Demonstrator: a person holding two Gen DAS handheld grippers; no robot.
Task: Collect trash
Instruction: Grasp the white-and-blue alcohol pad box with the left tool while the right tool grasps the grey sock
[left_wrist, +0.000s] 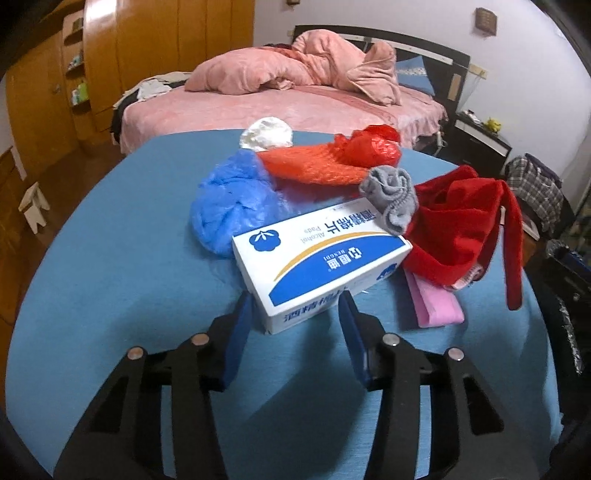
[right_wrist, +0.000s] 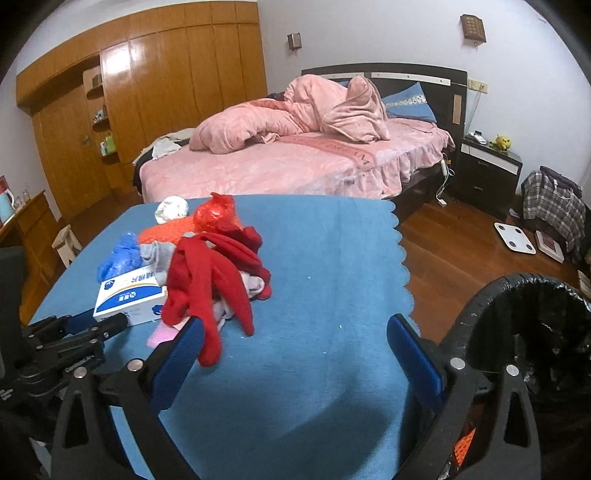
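Note:
A white and blue alcohol-pads box (left_wrist: 321, 258) lies on the blue tablecloth (left_wrist: 110, 277); it also shows in the right wrist view (right_wrist: 129, 295). My left gripper (left_wrist: 295, 306) is open, its blue pads either side of the box's near corner, not closed on it. Behind the box lie a blue plastic bag (left_wrist: 232, 203), an orange mesh (left_wrist: 314, 166), a red plastic bag (left_wrist: 373, 144), a white crumpled wad (left_wrist: 266, 134), a grey sock (left_wrist: 391, 199) and red cloth (left_wrist: 461, 225). My right gripper (right_wrist: 295, 332) is open and empty over the cloth, beside the red cloth (right_wrist: 210, 280).
A black-lined trash bin (right_wrist: 524, 332) stands at the table's right edge. A pink folded item (left_wrist: 436, 302) lies under the red cloth. A pink bed (right_wrist: 295, 158), wooden wardrobe (right_wrist: 166, 92), nightstand (right_wrist: 487, 173) and floor scale (right_wrist: 515, 236) are beyond.

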